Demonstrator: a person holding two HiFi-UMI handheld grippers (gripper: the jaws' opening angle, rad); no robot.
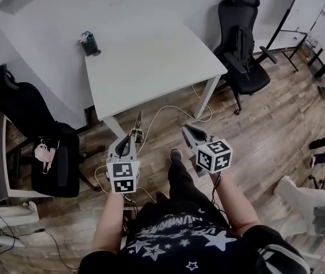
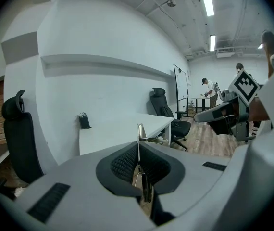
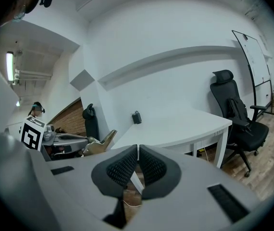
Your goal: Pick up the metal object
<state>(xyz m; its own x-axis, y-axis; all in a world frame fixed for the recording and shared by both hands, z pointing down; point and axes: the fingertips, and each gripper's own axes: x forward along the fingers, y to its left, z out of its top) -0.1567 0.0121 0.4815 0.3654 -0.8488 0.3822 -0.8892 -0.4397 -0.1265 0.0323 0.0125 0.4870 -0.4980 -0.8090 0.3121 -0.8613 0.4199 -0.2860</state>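
My left gripper is shut on a thin, flat metal object that sticks out forward past its tips, above the wooden floor in front of the white table. In the left gripper view the metal object stands on edge between the two dark ribbed pads. The right gripper view shows the same metal object from the side at the left. My right gripper hangs beside the left one, shut, and its pads meet with nothing between them.
A white table stands ahead with a black pen holder at its far left corner. Black office chairs stand at the left and back right. A whiteboard is far right. Cables lie on the floor.
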